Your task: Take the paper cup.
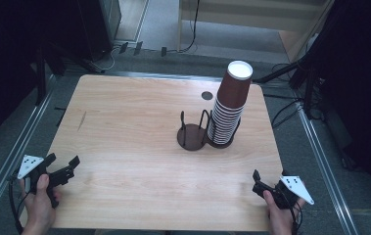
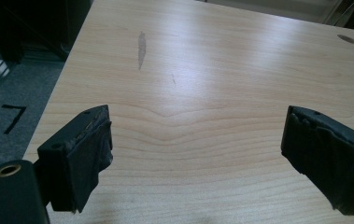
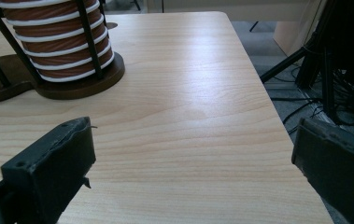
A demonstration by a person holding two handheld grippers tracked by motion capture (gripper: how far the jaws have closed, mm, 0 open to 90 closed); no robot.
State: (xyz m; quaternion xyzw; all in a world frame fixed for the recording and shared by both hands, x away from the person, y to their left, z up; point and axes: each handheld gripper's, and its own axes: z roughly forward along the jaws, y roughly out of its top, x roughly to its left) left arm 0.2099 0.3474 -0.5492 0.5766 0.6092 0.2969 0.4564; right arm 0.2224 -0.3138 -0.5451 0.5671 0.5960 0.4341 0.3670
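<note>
**Operator:** High view recorded both grippers at the near edge of the desk (image 1: 124,112). I had the left gripper (image 1: 61,165) at the near left corner and the right gripper (image 1: 257,182) at the near right corner. Neither touched anything.

**Reviewer:** State of the fingers?

**Operator:** Spread wide on both, and empty. In the left gripper view I noted the fingers (image 2: 88,154) with bare wood between them. In the right gripper view the fingers (image 3: 58,168) stood equally far apart, one over the desk's right edge.

**Reviewer:** And the work piece?

**Operator:** The stack of cups (image 1: 230,105) stood upright in the right-hand bay of a dark two-bay cup holder (image 1: 193,136), right of centre on the desk and towards its far side. The left bay was empty. The top cup (image 1: 237,83) sat proud of the rest, leaning slightly, its white inside showing.

**Reviewer:** The relation that governs the approach?

**Operator:** The stack lay ahead of the right gripper and a little to its left; that view showed the lower cups (image 3: 58,37) and the holder's wire uprights at upper left. The left gripper was well apart from it, with most of the desk between. The stack's long axis was close to vertical. My judgement: the right hand was nearer and should take the top cup from the side, high on the stack, then lift along that axis clear of the wires.
</note>
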